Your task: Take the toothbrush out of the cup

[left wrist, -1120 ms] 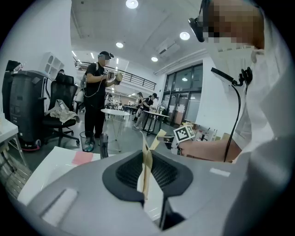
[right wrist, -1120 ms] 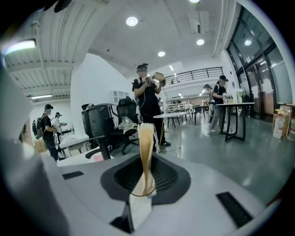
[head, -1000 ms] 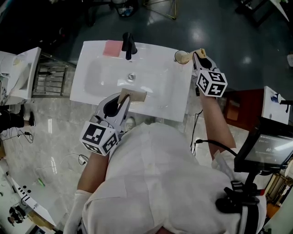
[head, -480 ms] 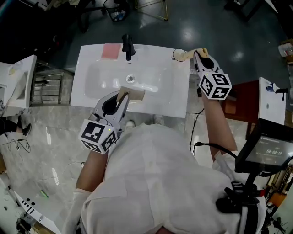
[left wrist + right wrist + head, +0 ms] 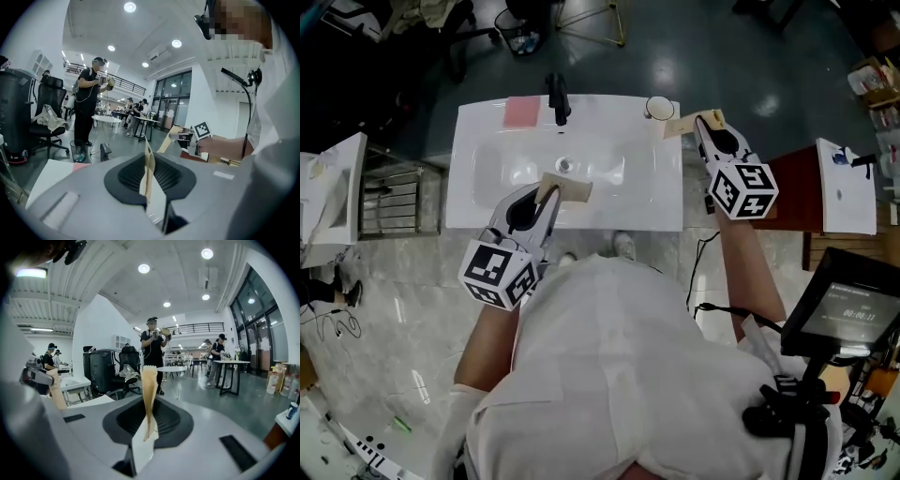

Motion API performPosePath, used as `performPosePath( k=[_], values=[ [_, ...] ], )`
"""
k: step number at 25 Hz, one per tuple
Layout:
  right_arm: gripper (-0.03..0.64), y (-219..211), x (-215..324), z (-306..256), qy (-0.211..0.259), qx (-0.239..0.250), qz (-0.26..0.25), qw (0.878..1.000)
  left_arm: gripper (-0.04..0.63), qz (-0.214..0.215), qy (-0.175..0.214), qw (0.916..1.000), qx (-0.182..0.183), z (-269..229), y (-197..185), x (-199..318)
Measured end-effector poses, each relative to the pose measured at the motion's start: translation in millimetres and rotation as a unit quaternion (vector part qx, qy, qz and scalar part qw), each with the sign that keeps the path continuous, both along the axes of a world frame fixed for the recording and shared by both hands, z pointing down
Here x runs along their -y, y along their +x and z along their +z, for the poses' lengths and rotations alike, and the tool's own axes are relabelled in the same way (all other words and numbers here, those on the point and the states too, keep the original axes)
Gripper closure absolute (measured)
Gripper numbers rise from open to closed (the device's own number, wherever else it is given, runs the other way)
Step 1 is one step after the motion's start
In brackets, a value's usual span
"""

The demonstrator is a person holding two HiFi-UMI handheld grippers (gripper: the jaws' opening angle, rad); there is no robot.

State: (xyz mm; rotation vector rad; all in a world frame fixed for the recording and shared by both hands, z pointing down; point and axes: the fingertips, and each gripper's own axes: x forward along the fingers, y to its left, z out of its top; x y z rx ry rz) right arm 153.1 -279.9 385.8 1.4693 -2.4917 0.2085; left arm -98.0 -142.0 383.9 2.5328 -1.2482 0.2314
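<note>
L gripper (image 5: 550,193) nearest, at sink's (image 5: 478,202) 6 o'clock: jaws pinching flat tan card (image 5: 577,191). R gripper (image 5: 703,122) at 2 o'clock: jaws pinching tan toothbrush (image 5: 678,125), out of cup (image 5: 659,108), cup just beside at toothbrush's 10 o'clock. Faucet (image 5: 558,97) at 12, pink pad (image 5: 522,112) beside it.

Left gripper (image 5: 150,158): grey jaws closed on a thin tan flat piece (image 5: 148,174), seen edge-on and upright between the dark ribbed pads. Below left: a white basin top (image 5: 47,176) with a pink patch (image 5: 80,167) and a black tap (image 5: 105,151). Right of centre: the right gripper (image 5: 177,136), marker cube uppermost, carries a slanted tan bar (image 5: 166,139), apart from the left gripper. Background: a standing person in black (image 5: 89,108), an office chair (image 5: 49,119) draped with cloth, and tables with people around them
</note>
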Motion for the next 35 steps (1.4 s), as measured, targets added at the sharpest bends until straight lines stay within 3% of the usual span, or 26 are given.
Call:
performPosePath(
  k=[21,35],
  values=[
    [0.575,-48.6,-128.0,22.1,-0.050,-0.008,0.051,0.997,0.543,0.085,0.002,0.9964,-0.009,0.0,-33.9,-18.4],
    [0.575,-94.5,-195.4,37.4,-0.073,-0.019,0.047,0.996,0.543,0.122,-0.008,0.9924,-0.009,7.3,-51.9,-50.0]
  ],
)
